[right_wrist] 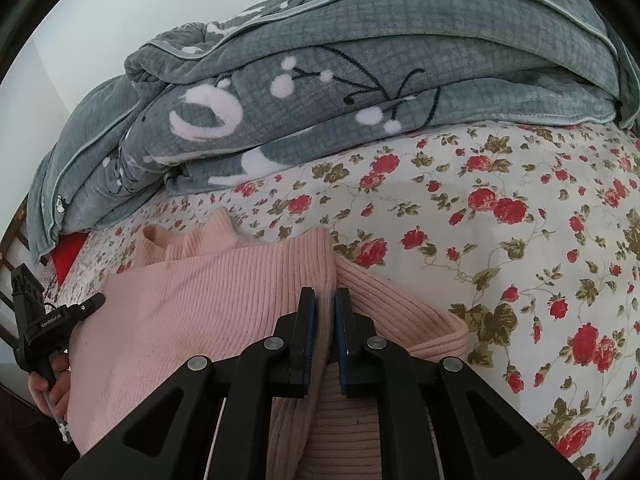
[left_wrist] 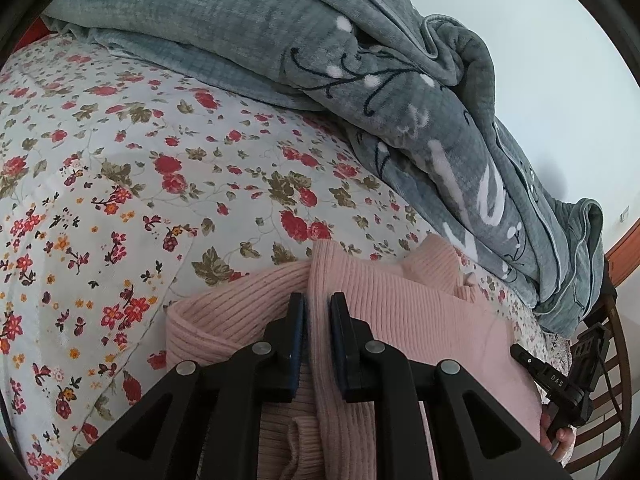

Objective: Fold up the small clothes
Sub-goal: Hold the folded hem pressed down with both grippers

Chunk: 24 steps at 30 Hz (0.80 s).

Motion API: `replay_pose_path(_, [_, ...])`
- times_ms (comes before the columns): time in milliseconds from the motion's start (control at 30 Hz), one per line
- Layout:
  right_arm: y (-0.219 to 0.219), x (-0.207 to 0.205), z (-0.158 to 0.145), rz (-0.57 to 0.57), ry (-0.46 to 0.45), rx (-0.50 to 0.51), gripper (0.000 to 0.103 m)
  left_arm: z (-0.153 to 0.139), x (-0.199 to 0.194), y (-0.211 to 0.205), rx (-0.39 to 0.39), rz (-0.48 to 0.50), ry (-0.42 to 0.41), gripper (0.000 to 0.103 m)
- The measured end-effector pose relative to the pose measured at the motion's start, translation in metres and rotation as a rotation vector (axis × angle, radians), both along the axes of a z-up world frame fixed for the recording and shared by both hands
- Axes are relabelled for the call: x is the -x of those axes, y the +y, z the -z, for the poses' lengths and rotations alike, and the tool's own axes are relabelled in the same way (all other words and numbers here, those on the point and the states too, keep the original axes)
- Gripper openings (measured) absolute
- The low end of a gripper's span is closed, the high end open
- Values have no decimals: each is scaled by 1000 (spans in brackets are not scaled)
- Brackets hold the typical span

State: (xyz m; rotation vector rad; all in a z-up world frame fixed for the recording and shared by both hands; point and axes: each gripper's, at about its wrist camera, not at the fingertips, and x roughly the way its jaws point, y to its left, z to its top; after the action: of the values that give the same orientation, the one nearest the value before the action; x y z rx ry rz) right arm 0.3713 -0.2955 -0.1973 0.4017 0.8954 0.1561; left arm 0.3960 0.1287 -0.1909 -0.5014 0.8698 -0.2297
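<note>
Bed w/ white floral sheet point(left_wrist: 160, 184), red roses + olive leaves. Directly on sheet: pink ribbed sweater point(left_wrist: 400, 312) at near edge, partly folded, collar toward the blanket. Grey-green plush blanket point(left_wrist: 280, 28), bunched in thick folds, lies behind sweater along far side of bed; one end drapes off bed edge near sweater's collar.

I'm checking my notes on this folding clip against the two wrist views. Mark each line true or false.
1. Both grippers pinch the pink ribbed sweater. True: the left gripper and the right gripper each clamp a fold.
2. The sweater lies on a bare wooden table. False: it lies on a floral bedsheet.
3. A grey blanket is heaped behind the sweater. True.
4. The sweater is blue. False: pink.
</note>
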Motion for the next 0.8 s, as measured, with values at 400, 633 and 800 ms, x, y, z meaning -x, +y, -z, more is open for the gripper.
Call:
replay_pose_path(400, [0, -1, 1, -1, 3, -2, 11, 0, 0, 0, -3, 1, -1, 15])
replay_pose_path(633, [0, -1, 0, -1, 3, -2, 11, 0, 0, 0, -2, 1, -1, 15])
replay_pose_path(800, [0, -1, 0, -1, 3, -2, 11, 0, 0, 0, -3, 1, -1, 15])
